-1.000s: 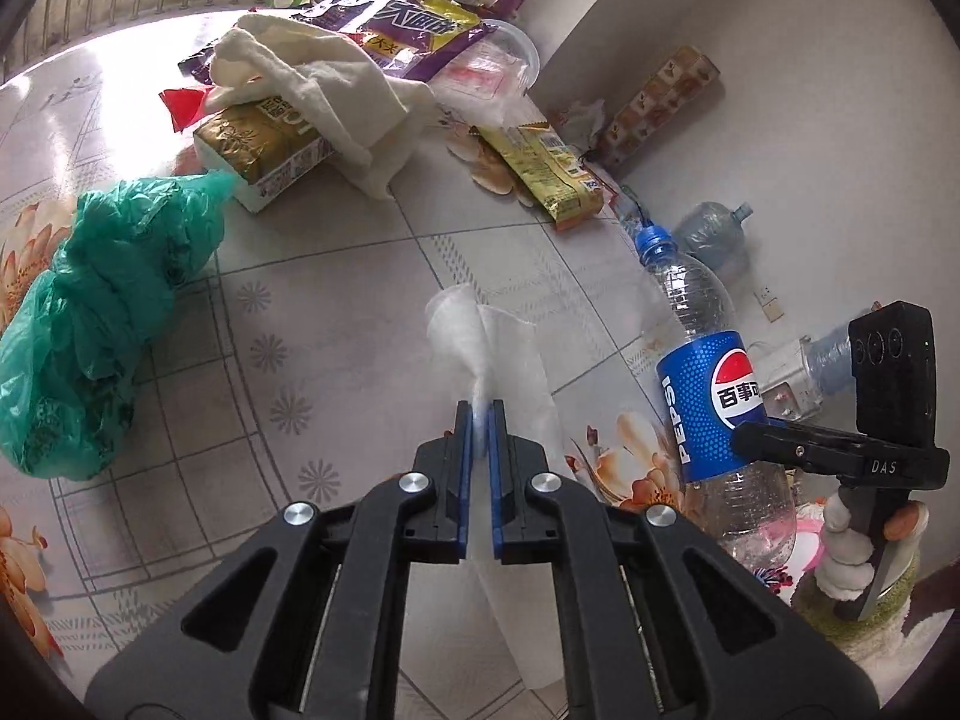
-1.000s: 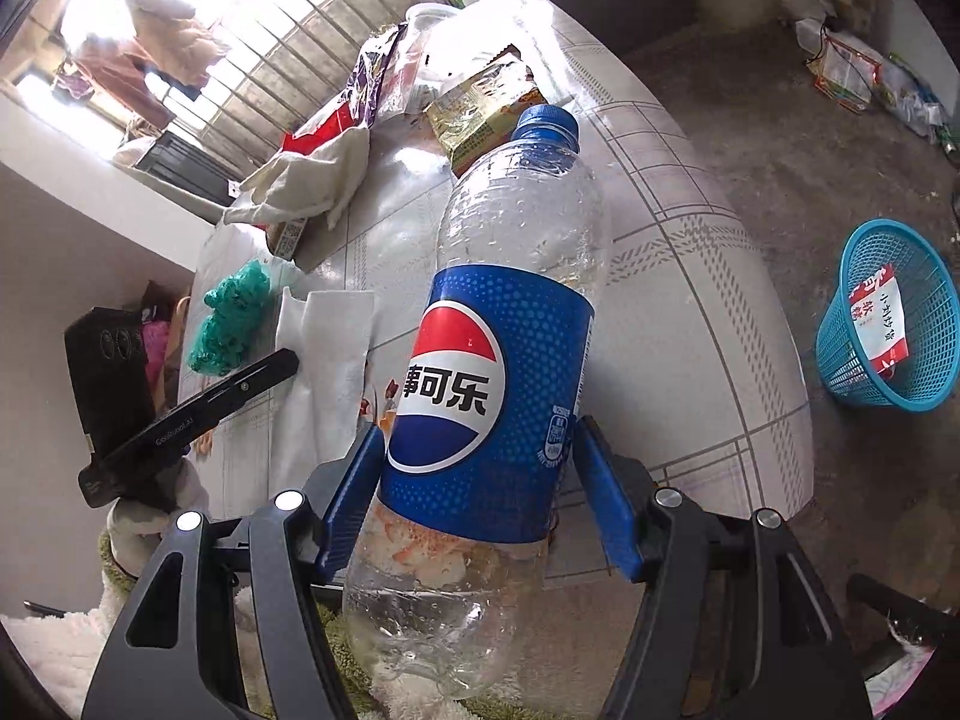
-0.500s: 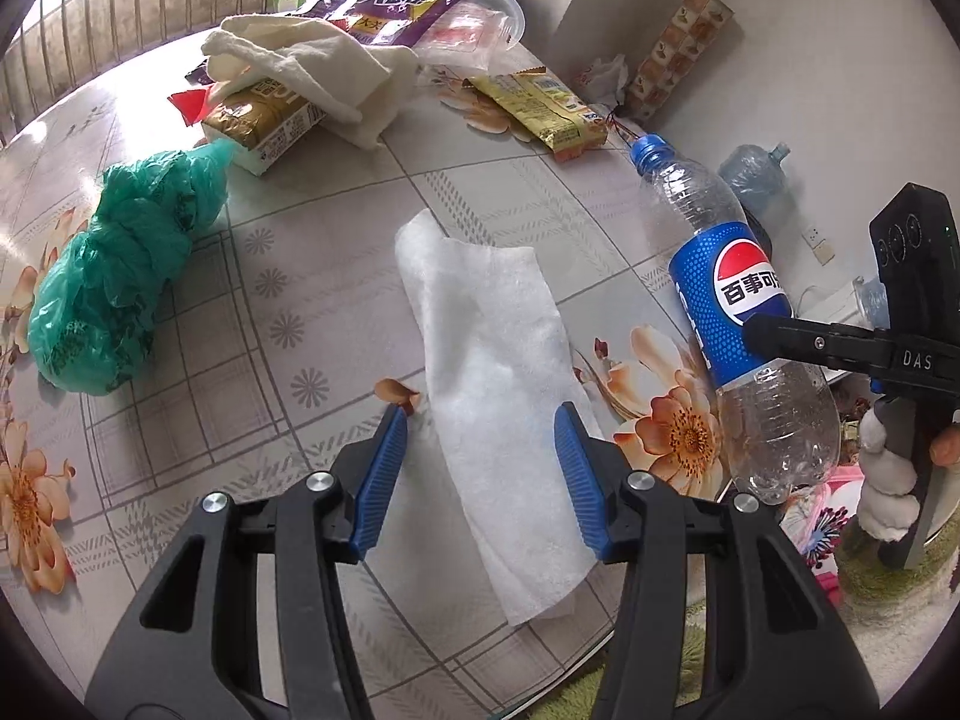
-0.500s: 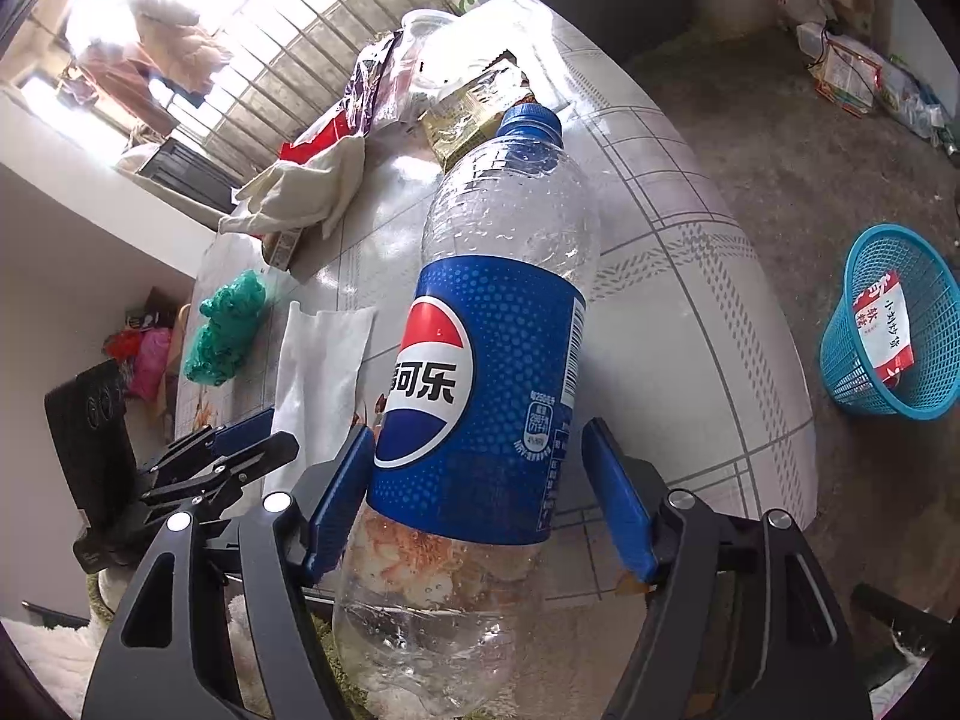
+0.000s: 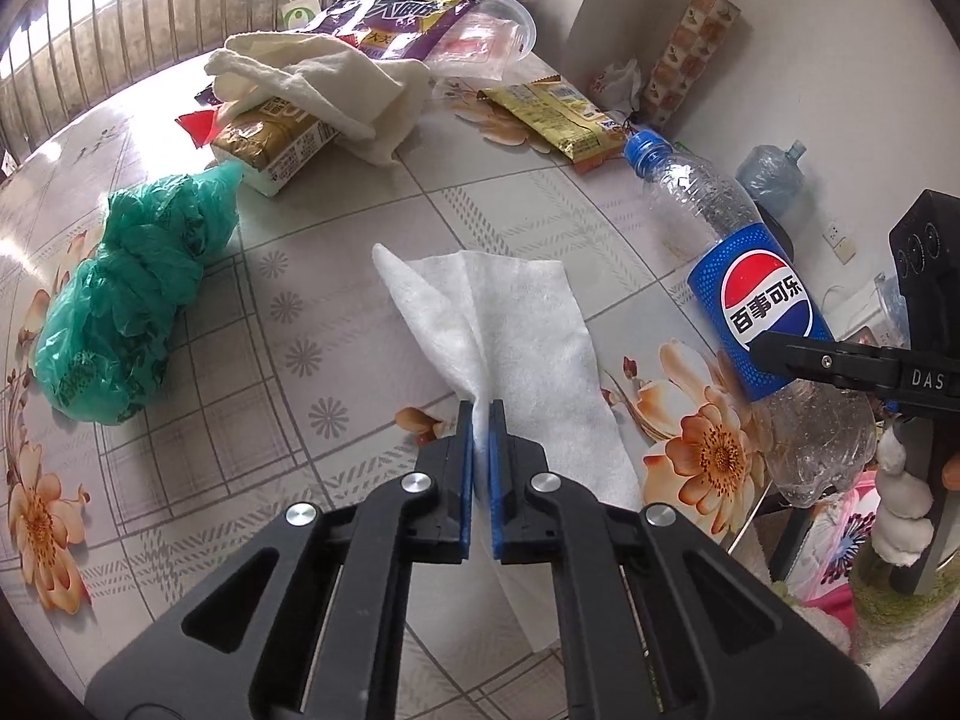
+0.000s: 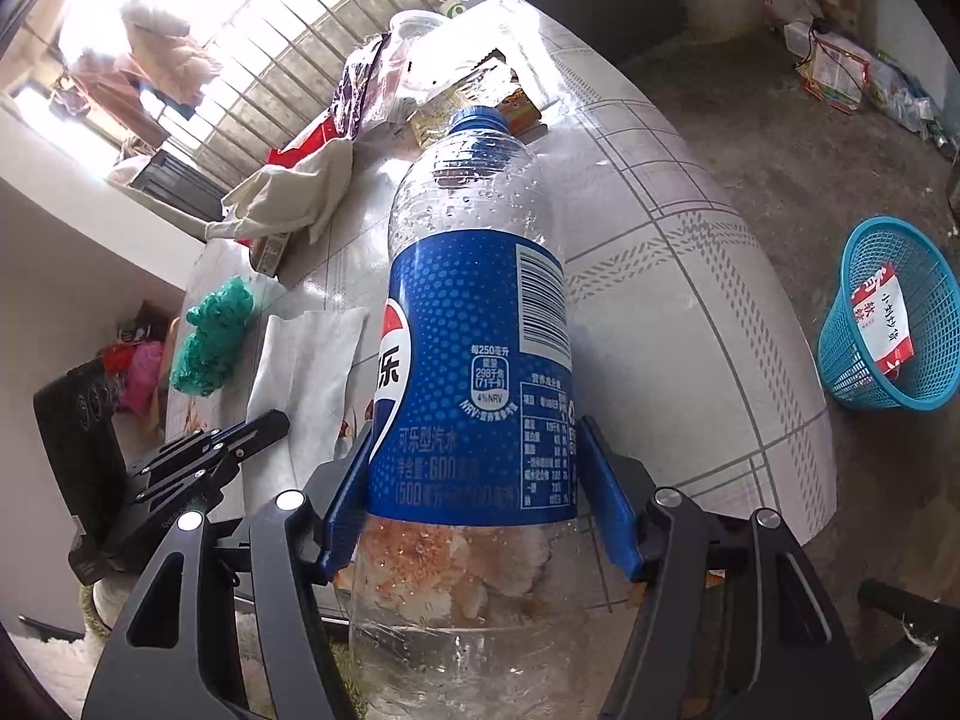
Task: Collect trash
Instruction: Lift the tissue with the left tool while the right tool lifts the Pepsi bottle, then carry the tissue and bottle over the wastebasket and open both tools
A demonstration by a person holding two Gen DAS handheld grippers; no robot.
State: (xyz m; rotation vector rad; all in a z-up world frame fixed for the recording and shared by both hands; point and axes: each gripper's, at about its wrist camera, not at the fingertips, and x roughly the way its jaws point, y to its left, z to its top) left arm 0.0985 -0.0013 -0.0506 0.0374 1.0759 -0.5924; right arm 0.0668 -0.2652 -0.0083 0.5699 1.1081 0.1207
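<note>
- Worktop (image 5: 528, 204): glossy tile-pattern top with orange flower prints, rounded edge.
- Barred window (image 6: 282, 60) far ahead of the right gripper, strong daylight, glare on the worktop; laundry (image 6: 162, 54) hanging at the bars.
- White wall (image 5: 810, 48) ahead-right of the left gripper, wall socket (image 5: 837, 234) low on it.
- Bare grey concrete floor (image 6: 780, 138) right of the right gripper.
- Dark cabinet (image 6: 600, 6) beyond the worktop's far end.
</note>
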